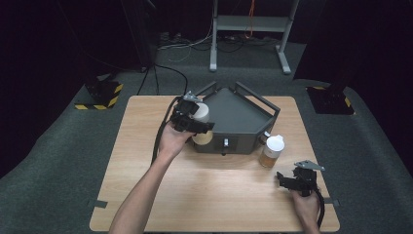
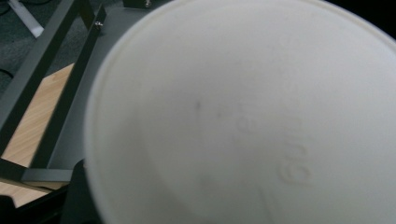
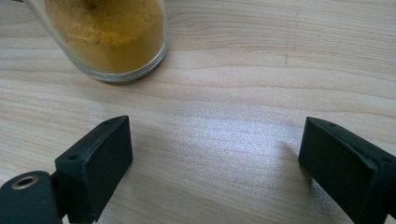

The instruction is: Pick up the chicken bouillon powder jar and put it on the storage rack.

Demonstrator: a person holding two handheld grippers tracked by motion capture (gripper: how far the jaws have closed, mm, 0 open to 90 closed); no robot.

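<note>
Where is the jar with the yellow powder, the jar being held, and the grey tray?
yellow powder jar (image 1: 271, 155), high view, on its glass side.
held jar (image 1: 201, 113), high view, on its white lid.
grey tray (image 1: 240, 112), high view, on its bare floor.

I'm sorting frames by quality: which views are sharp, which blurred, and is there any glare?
High view: table lit, surroundings dark. Left gripper view: white lid soft, out of focus. Right gripper view: sharp wood grain, pale sheen between the right hand-held gripper jaws, beside the jar.
</note>
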